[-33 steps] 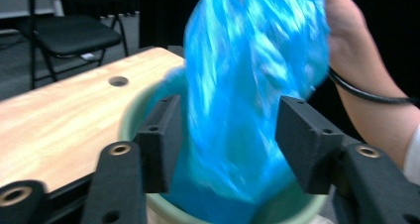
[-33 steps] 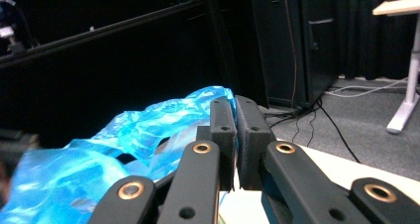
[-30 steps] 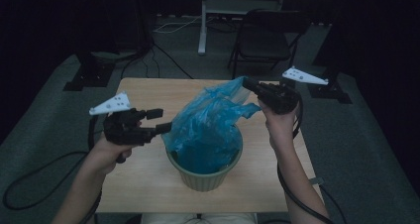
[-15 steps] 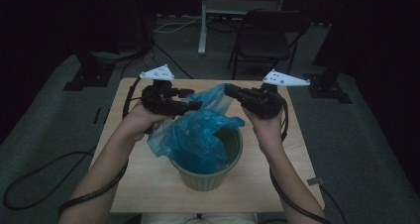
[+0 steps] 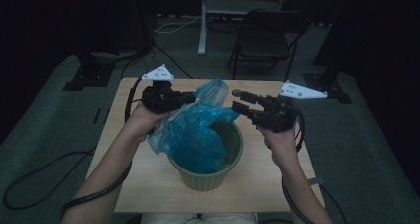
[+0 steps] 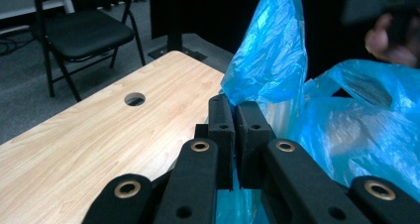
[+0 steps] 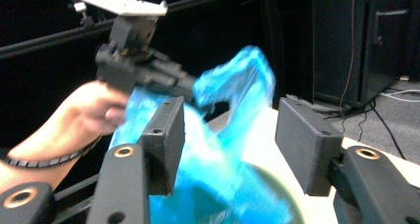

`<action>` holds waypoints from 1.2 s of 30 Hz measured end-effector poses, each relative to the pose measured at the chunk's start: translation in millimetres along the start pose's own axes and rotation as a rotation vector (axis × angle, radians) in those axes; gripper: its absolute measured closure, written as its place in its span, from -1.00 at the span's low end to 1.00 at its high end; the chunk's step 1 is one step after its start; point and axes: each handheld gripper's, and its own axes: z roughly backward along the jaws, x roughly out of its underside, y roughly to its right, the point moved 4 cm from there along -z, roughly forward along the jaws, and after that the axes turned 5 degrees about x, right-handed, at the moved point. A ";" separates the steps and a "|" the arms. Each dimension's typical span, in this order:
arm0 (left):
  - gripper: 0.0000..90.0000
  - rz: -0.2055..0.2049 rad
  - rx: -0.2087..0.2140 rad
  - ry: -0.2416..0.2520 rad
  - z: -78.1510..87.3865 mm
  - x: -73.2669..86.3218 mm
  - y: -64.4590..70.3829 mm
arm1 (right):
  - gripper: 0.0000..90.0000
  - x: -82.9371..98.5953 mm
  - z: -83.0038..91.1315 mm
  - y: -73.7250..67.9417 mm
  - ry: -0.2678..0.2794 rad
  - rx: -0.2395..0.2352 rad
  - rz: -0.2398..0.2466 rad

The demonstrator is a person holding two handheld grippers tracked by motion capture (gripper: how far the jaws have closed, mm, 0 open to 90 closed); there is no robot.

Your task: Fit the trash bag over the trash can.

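Lining the green pot (image 5: 208,177) with the blue bag (image 5: 190,135), mid-tabletop (image 5: 148,184). The bag sits half in the pot, with its near-left side slumped over the rim and one flap sticking up at the back.

Left gripper (image 5: 187,98): jaws pressed together on the bag's upper edge, plastic pinched between the pads (image 6: 220,130). Right gripper (image 5: 236,101): jaws wide apart, holding nothing, hovering just right of the raised flap (image 7: 237,80).

Risks:
- Film is thin. If my left pulls harder while the bag's bottom is stuck in the pot, the edge may tear or slip out of the pinch.
- Pot looks light. A sideways tug on the bag could tip it or drag it across the tabletop.
- Right jaws may close on air or on a single loose layer, since the flap is floppy. I'd need to get the edge well between the pads first.
- Only one side is held, so the slack side could fall further outside the rim.

Pose: both forearms come in from the near edge. Left hand is raised over the pot's back-left with its jaws pointing right. Right hand is level with it, jaws pointing left toward it.
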 end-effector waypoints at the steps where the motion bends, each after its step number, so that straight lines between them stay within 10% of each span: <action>1: 0.94 0.007 -0.002 0.002 -0.2 0.2 -0.2 | -0.13 3.9 -0.3 -1.1 -0.008 -0.008 0.000; 9: 0.94 0.023 0.009 0.004 -3.0 1.6 -2.8 | -0.20 34.6 -18.0 15.0 -0.108 0.090 0.017; 15: 0.94 0.074 0.000 0.019 -8.0 2.6 -16.7 | 0.95 32.5 -25.0 30.8 -0.101 0.084 -0.022; 18: 0.94 0.108 -0.032 0.023 -6.6 4.1 -27.7 | 1.00 32.8 -16.1 26.0 -0.081 0.075 -0.009; 30: 0.94 0.193 -0.054 0.084 6.2 13.6 -40.5 | 0.99 68.8 69.2 -48.6 0.009 -0.138 0.010; 36: 0.94 0.219 -0.071 0.085 8.4 26.1 -42.9 | 0.99 136.6 54.7 -89.3 -0.190 -0.302 -0.074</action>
